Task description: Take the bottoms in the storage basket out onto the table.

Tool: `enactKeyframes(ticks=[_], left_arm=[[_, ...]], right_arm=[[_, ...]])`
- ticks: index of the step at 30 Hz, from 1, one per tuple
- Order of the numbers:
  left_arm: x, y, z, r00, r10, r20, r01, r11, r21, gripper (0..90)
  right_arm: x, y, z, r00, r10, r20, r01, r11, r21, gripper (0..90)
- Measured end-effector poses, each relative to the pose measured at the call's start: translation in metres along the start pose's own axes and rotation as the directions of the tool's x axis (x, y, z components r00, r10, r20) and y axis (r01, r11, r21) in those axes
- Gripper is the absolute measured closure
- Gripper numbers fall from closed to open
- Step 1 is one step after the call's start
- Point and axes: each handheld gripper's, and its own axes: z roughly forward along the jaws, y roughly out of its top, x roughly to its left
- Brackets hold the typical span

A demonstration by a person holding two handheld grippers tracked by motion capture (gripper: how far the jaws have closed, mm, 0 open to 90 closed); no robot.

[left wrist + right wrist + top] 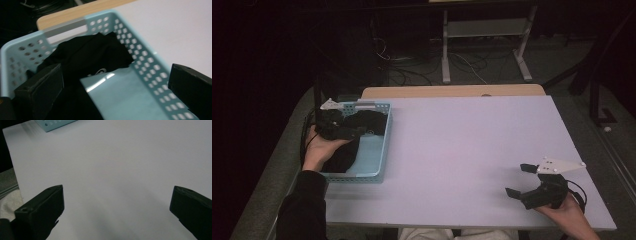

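At the far left a pale blue perforated basket (380, 150) sits on the white surface (462, 150), close to its left edge, and a heap of black cloth (362, 122) is bundled inside it, piled toward the far end and the left wall so that a stretch of bare blue floor shows on the near right. The left hand-held gripper (343, 131) is down inside the basket on top of that cloth, the person's left hand (319, 150) wrapped round its body from the near side; in the left gripper view its jaws stand wide apart, one down against the dark fabric and the other out by the basket's right wall, with nothing pinched between them, which to my eye looks like a reach for the cloth or a let-go, I cannot say which. The middle of the surface is bare. Over at the near right corner the right hand-held gripper (524, 181) rests low in the person's right hand (569, 210), jaws spread wide and empty, pointing back toward the basket, seemingly parked out of the way while the left does its work.
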Motion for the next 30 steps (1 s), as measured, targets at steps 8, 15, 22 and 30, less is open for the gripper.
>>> enactKeyframes(ticks=[8,15,22,30], left_arm=[[0.011,0.004,0.004,0.997,0.034,-0.07,-0.031,0.9984,0.048,0.2],[0.024,0.007,0.018,0.9948,0.025,-0.098,-0.016,0.9958,0.09,0.5],[0.034,0.002,0.035,0.9917,0.03,-0.125,-0.011,0.9891,0.147,0.5],[0.041,0.001,0.045,0.9908,0.033,-0.131,-0.007,0.9814,0.192,0.5]], right_arm=[[0.0,0.0,0.001,1.0,-0.002,-0.001,0.002,1.0,0.006,0.0],[0.001,0.0,0.002,1.0,-0.006,-0.004,0.006,1.0,0.013,0.0],[0.001,-0.001,0.002,1.0,-0.007,-0.001,0.007,1.0,0.022,0.0],[0.001,-0.001,0.004,1.0,-0.007,-0.005,0.007,1.0,0.027,0.0]])
